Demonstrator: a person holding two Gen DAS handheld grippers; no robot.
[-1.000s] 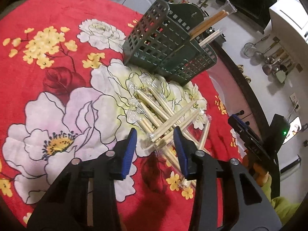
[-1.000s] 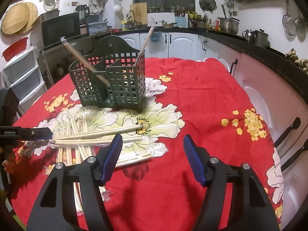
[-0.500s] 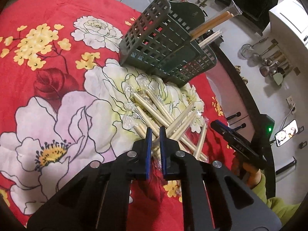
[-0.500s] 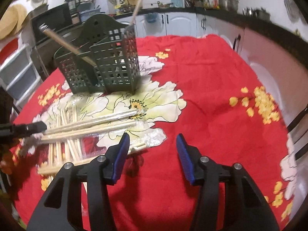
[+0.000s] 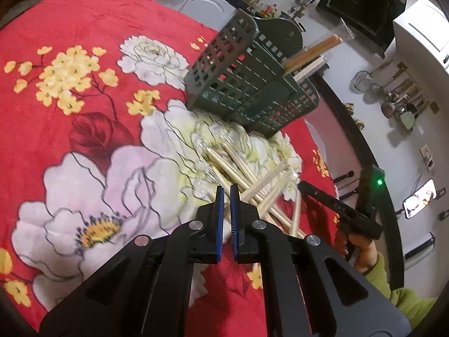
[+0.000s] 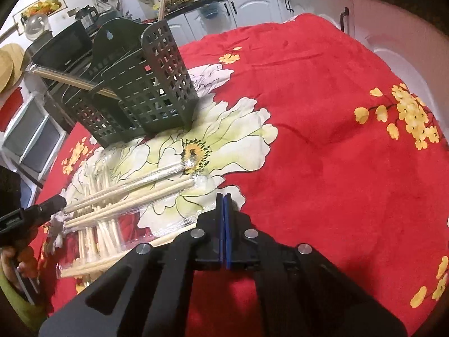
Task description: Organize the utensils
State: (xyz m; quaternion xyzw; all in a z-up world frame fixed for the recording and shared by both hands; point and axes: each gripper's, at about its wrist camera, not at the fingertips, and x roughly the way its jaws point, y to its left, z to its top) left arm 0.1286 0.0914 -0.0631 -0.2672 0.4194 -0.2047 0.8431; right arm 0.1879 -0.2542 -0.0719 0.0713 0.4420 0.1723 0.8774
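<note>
Several pairs of pale wooden chopsticks (image 5: pixel 252 174) in clear wrappers lie crossed in a pile (image 6: pixel 126 196) on the red flowered cloth. Behind them stands a dark green slotted holder (image 5: pixel 238 78) (image 6: pixel 146 92) with wrapped chopsticks (image 5: pixel 311 50) leaning out of it. My left gripper (image 5: pixel 226 191) is shut at the near end of the pile; its tip (image 6: pixel 56 205) meets the wrapper ends. My right gripper (image 6: pixel 224 196) is shut, pads together, at the pile's other end (image 5: pixel 301 186). Whether either pinches wrapper film I cannot tell.
The red cloth (image 6: pixel 336 140) covers a round table, bare to the right of the pile. A hand in a green sleeve (image 5: pixel 362 250) holds the right gripper. White cabinets, a black microwave (image 6: pixel 64 45) and hanging ladles (image 5: pixel 398 104) ring the table.
Both grippers have gone from open to shut. The right one came down and in toward the pile's end and rolled a little; the left one stayed near the same spot.
</note>
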